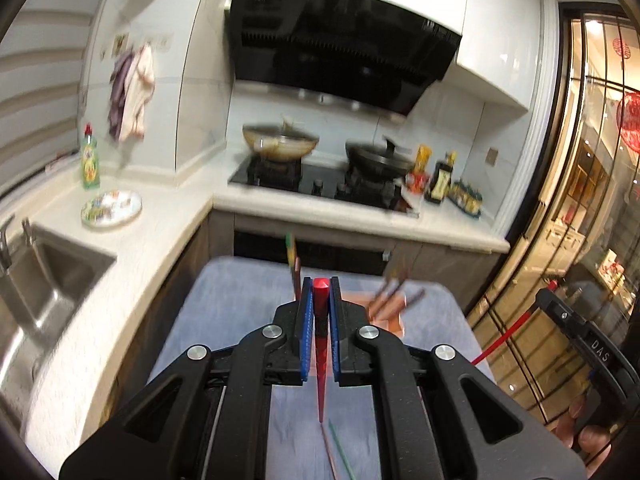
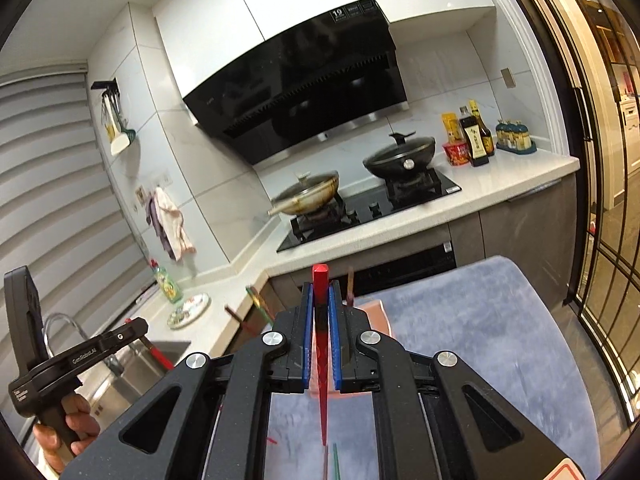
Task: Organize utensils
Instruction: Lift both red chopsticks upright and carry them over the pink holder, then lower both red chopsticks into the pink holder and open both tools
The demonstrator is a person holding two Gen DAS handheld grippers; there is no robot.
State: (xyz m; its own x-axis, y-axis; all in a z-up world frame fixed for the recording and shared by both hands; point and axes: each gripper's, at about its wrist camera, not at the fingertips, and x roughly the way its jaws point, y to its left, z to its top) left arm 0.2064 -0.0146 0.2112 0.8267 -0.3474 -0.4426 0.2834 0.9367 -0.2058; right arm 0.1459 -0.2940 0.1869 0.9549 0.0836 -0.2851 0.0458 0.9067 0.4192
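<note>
My left gripper is shut on a red chopstick that runs between its blue pads, thick end forward. My right gripper is shut on another red chopstick the same way. Both are held above a grey-blue cloth-covered table. A pinkish holder with several chopsticks standing in it sits ahead on the table, blurred; it also shows in the right wrist view. Loose green and brown chopsticks lie on the cloth below the left gripper, and below the right one.
A white L-shaped counter holds a steel sink, a patterned plate, a green dish soap bottle, and a hob with two woks. Sauce bottles stand at its right end. A glass door is at the right.
</note>
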